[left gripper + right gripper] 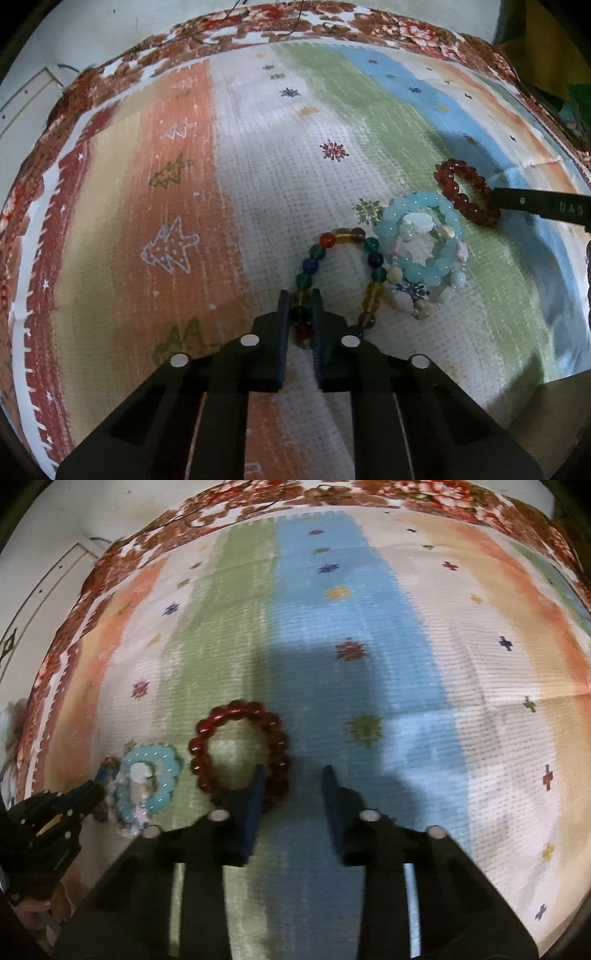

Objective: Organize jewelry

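Several bead bracelets lie on a striped cloth (pixel 258 184). My left gripper (pixel 300 295) is shut on a multicolour bead bracelet (pixel 325 240), beads pinched between its fingers. Beside it lies a light blue bracelet (pixel 448 218) stacked with a pale pastel bracelet (pixel 402 301). A dark red bracelet (pixel 465 201) lies further right. In the right wrist view my right gripper (pixel 293 771) is open; its left finger (pixel 255 794) lies over the red bracelet's (pixel 207 731) near right edge. The light blue bracelet (pixel 168 775) is at the left.
The striped cloth (pixel 406 664) lies on a floral-bordered blanket (pixel 277 18). The left gripper's body (pixel 48 819) shows at the left edge of the right wrist view. The right gripper's finger (pixel 535 205) reaches in from the right in the left wrist view.
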Tool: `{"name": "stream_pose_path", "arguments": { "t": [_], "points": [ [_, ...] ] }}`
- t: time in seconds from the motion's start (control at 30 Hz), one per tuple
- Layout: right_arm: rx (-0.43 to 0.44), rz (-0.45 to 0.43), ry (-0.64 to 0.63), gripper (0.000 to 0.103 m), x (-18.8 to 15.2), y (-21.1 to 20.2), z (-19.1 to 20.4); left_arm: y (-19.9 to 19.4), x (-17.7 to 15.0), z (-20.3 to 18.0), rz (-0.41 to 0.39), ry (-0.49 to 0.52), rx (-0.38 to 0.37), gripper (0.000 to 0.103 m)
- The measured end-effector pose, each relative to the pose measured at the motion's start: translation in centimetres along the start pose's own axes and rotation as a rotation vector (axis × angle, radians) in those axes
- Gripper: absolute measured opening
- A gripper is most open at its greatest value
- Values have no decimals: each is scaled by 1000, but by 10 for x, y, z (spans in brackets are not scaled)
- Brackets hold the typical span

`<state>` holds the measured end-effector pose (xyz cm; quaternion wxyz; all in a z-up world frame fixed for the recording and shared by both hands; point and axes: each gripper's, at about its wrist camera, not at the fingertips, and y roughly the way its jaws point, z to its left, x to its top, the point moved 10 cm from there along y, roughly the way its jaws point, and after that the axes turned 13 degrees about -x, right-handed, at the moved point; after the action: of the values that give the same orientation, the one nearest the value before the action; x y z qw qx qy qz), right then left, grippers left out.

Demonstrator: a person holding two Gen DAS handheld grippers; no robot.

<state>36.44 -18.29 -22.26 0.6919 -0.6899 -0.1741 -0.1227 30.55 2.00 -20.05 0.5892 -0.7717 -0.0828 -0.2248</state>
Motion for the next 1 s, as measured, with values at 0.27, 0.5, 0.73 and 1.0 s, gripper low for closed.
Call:
{"name": "stream_pose_path", "arguments": {
  "t": [0.27,0.5,0.73,1.0],
  "points": [
    [-1,-13,-50,10,-3,-5,9,-1,-1,0,0,-6,2,9],
    [19,-5,-34,10,-2,-3,7,-2,-2,-1,-3,6,9,9],
    [77,39,40,19,0,1,6,-2,-2,-1,-3,6,9,9],
    [86,37,10,42,1,4,17,0,-1,-1,-4,7,3,9]
  ]
}}
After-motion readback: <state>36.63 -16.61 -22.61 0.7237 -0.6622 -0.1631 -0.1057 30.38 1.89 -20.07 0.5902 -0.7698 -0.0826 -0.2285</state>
